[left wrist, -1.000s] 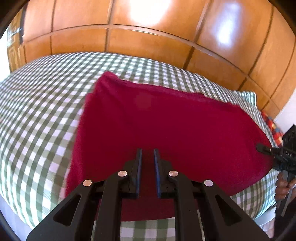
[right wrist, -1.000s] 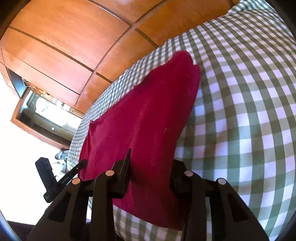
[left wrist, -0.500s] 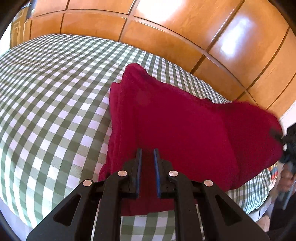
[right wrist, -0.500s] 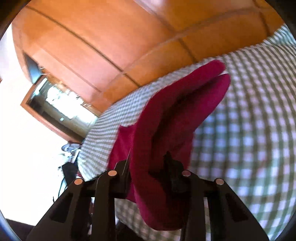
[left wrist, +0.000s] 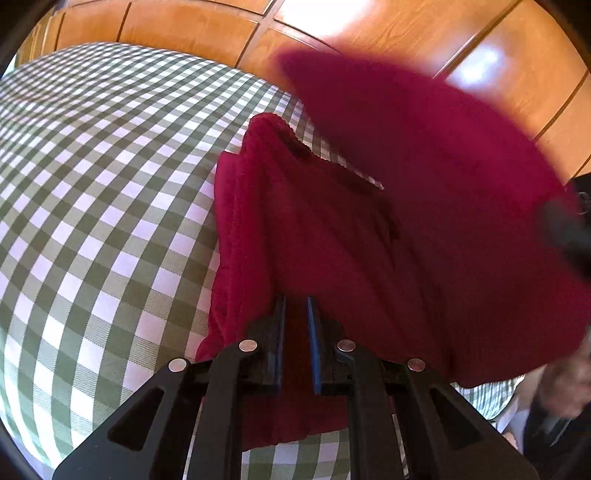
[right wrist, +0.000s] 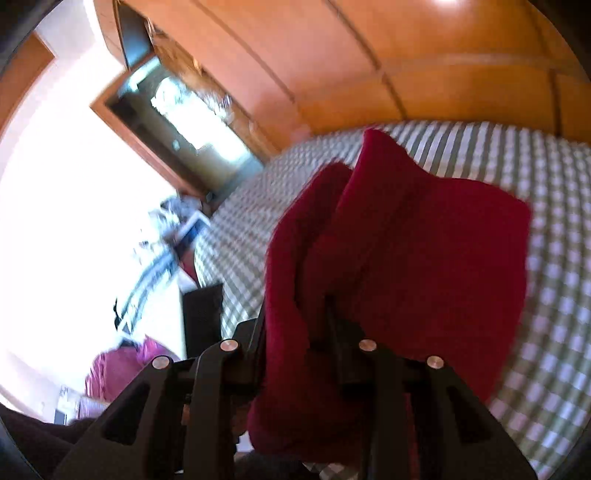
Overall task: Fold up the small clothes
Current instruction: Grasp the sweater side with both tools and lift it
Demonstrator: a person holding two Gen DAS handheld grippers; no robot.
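Both pairs of jaws hold red fabric. Clamped between the narrow blue-lined fingers of the left gripper (left wrist: pixel 296 314) is the near edge of the red cloth (left wrist: pixel 314 229), pinned low against the green-and-white checked bedcover (left wrist: pixel 99 206). On the right gripper (right wrist: pixel 295 325), the jaws have just been closing and now pinch a thick bunch of the same cloth (right wrist: pixel 424 258), which bulges out between and below the fingers. From the left wrist view, the part lying on the bed is bunched into ridges along its left side, with a raised corner at the far end. The other half is lifted off the bed, a blurred red flap that arches across the upper right of that view in front of the glossy wooden wall panels (left wrist: pixel 192 29). Seen from the right wrist, the lifted cloth hangs doubled over the checked cover, with a wood-framed opening (right wrist: pixel 177 122) at upper left.
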